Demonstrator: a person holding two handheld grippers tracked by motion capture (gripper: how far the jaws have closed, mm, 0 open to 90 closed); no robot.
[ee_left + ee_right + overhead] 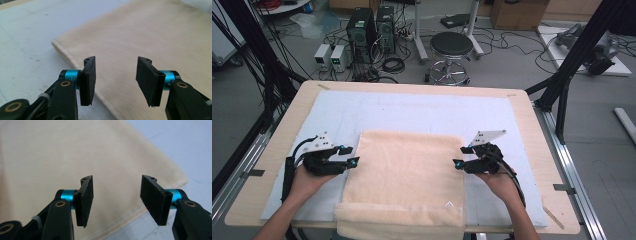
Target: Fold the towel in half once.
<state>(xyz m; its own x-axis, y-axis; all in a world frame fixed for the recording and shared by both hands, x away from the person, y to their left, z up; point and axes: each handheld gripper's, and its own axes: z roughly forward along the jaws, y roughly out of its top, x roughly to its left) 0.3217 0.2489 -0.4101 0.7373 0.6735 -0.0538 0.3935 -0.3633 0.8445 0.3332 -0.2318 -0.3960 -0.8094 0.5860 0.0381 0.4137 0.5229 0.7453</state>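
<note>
Two tongs, left tongs (348, 156) and right tongs (463, 156), gape empty beside one towel (407, 175).

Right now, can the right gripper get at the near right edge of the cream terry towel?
Probably yes: the right gripper hovers open beside the cream terry towel, with nothing between its jaws and that edge.
</note>
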